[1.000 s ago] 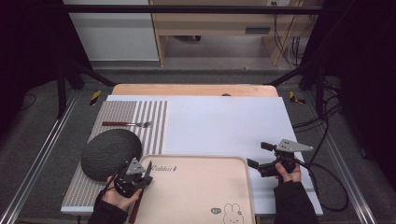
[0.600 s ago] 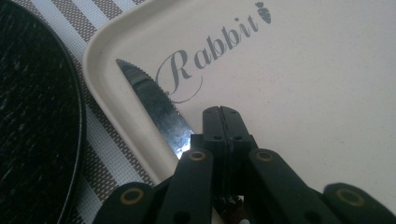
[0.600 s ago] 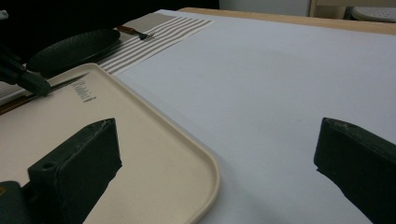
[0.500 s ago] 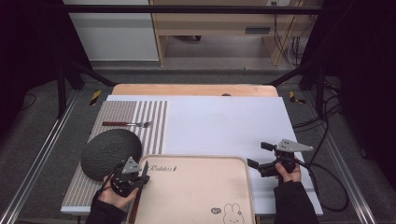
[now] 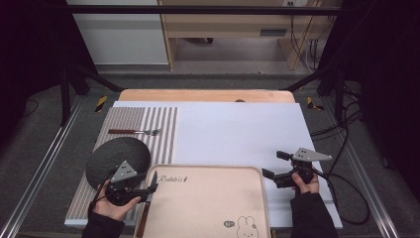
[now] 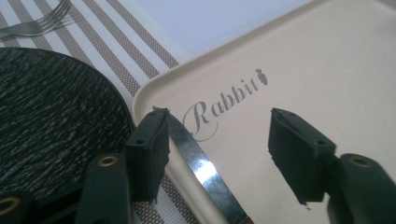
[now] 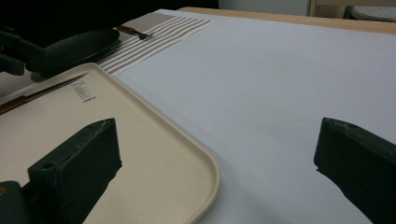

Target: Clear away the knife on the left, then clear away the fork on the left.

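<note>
White table covering carries a beige tray; the knife lies on its left rim, between the left gripper jaws, which have just been opening and clasp nothing

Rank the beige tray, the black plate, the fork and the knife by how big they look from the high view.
1. Beige tray
2. Black plate
3. Fork and knife: similar, and the knife is partly hidden, so unranked.
</note>
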